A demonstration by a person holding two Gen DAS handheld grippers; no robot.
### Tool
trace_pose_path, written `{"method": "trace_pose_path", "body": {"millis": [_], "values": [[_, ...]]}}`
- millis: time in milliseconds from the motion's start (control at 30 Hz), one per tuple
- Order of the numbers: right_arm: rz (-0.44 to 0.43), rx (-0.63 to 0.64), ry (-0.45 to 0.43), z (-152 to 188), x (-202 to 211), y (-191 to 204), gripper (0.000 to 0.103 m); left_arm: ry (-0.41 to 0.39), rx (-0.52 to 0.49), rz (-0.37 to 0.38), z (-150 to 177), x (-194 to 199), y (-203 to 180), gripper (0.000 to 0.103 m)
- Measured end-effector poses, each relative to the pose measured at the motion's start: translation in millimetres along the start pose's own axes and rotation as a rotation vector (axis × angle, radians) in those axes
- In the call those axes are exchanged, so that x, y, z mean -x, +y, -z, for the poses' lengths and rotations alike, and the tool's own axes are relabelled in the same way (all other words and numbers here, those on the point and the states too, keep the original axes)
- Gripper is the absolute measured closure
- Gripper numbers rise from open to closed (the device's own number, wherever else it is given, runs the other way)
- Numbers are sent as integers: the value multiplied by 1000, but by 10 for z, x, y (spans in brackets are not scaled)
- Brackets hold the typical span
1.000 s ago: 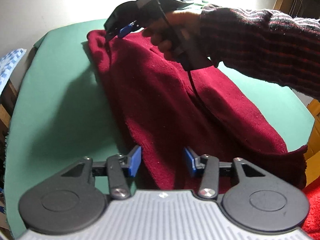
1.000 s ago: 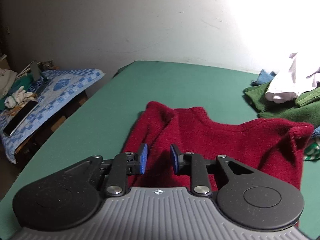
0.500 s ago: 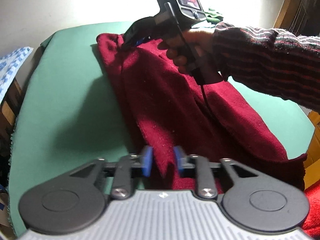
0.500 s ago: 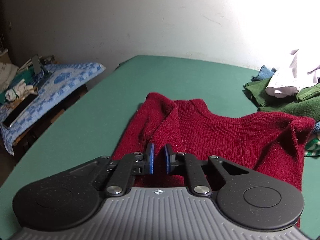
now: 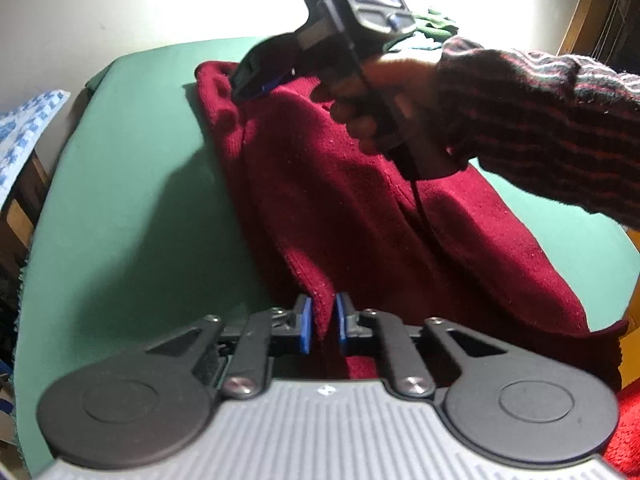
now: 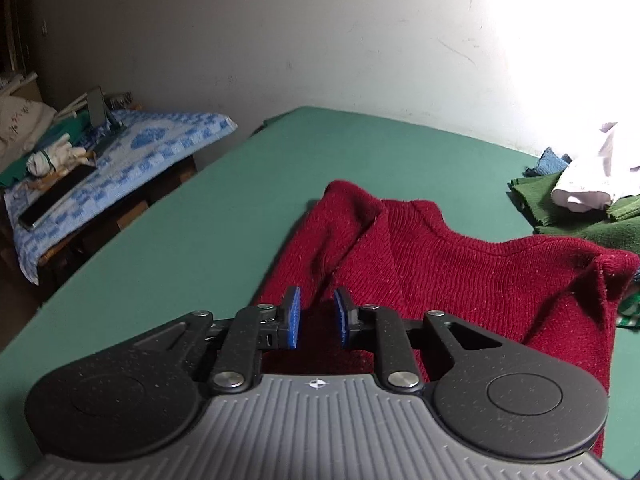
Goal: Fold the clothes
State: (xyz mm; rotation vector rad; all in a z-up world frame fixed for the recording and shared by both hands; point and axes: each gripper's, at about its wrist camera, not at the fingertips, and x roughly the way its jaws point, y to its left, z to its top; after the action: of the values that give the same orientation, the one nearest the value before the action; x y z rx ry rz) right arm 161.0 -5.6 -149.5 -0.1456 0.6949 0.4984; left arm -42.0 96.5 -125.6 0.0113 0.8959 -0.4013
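Sweater edge pinched by left hand-held gripper; table beneath

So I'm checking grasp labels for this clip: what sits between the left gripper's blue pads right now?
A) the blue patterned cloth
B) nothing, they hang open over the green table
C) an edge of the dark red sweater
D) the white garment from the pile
C: in the left wrist view the left gripper has its blue pads closed in on a raised fold of the dark red sweater, which lies on the green table.
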Motion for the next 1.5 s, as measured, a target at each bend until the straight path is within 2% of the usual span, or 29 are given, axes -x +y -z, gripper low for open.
{"method": "trace_pose_path", "body": {"millis": [33,67,133,233,400,500,633,733,833,933,1033,1100,1267,1433,1500], "values": [[7,-2,7,6,-30,-5,86,-5,-8,-6,11,22,-23,95],[13,-8,9,10,-46,-17,93,-11,-20,-18,-2,30,-46,95],[15,-32,-2,7,-13,-46,100,-32,-46,-34,-23,86,-105,96],[0,-69,-33,-11,91,-101,100,-59,-68,-44,-44,178,-171,96],[-18,-76,-68,-45,195,-102,100,-79,-88,-55,-52,297,-233,103],[-71,-94,-89,-64,235,-97,100,-91,-99,-61,-56,367,-270,103],[-124,-57,-89,-46,227,9,100,-31,-95,-26,45,222,-226,103],[-92,-6,-44,4,84,98,100,10,-79,-33,113,59,-203,103],[-107,10,14,54,-71,86,101,23,-85,-41,182,-10,-197,103],[-109,26,18,2,-29,62,97,20,-76,-39,199,-16,-183,103],[-84,-4,-47,-102,64,0,97,19,-61,-37,193,-35,-177,103],[-57,3,-58,-188,3,-13,97,18,-58,-39,191,-50,-191,103],[-7,-3,23,-331,-436,-148,97,22,-73,-44,235,-7,-196,103],[16,19,20,-378,-636,-206,99,25,-66,-51,207,-3,-182,103],[15,13,16,-410,-562,-240,98,27,-68,-48,197,21,-171,101]]}}
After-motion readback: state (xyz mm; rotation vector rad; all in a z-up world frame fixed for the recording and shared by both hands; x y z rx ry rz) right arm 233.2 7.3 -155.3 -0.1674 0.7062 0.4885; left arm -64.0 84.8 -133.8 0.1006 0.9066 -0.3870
